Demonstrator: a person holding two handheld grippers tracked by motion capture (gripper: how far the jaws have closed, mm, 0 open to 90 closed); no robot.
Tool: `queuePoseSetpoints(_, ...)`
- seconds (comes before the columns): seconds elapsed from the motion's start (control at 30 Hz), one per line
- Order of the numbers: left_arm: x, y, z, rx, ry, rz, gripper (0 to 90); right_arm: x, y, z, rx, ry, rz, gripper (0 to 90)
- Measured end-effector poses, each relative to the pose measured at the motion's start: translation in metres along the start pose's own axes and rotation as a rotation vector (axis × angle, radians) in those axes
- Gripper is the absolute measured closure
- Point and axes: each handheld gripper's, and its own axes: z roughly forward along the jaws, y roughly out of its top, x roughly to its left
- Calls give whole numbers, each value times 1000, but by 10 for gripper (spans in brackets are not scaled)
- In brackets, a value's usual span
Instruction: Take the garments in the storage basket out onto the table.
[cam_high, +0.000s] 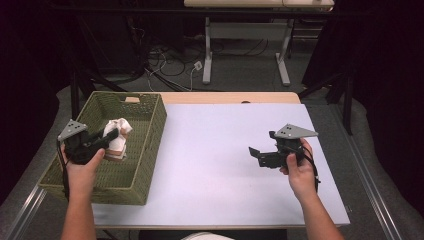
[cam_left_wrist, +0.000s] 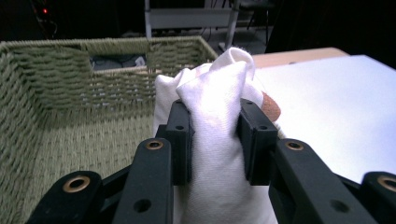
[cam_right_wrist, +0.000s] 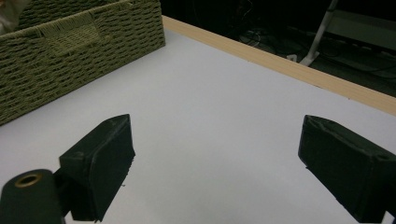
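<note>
A white cloth (cam_high: 119, 137) hangs bunched over the inside of a green woven basket (cam_high: 150, 145) at the table's left. My left gripper (cam_high: 111, 134) is shut on that cloth; in the left gripper view the white cloth (cam_left_wrist: 217, 140) is pinched between both pads (cam_left_wrist: 180, 140), with the basket (cam_left_wrist: 70, 93) behind. A small brown patch peeks out beside the cloth's right edge. My right gripper (cam_high: 256, 153) hovers over the white table top (cam_high: 210, 150) at the right, open. In the right gripper view its jaws stand wide apart around my right gripper's (cam_right_wrist: 215, 163) empty gap.
The basket's wall (cam_right_wrist: 60, 56) lies far left in the right gripper view. The table's wooden far edge (cam_high: 230, 97) runs behind the white surface. Beyond it stand a desk frame (cam_high: 245, 45) and floor cables (cam_high: 170, 60). Dark curtains flank both sides.
</note>
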Motion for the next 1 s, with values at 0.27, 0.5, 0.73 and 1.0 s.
queuePoseSetpoints(0.27,-13,11,-11,-66,-20,12,688,1,0,0,3,0,3,100)
queuePoseSetpoints(0.5,-28,21,-19,-100,-46,39,688,1,0,0,0,3,-4,100)
queuePoseSetpoints(0.73,-44,28,-23,-121,-80,55,688,1,0,0,0,4,-7,100)
queuePoseSetpoints(1.0,-63,31,-20,-132,-121,76,688,2,0,0,-1,7,-9,100)
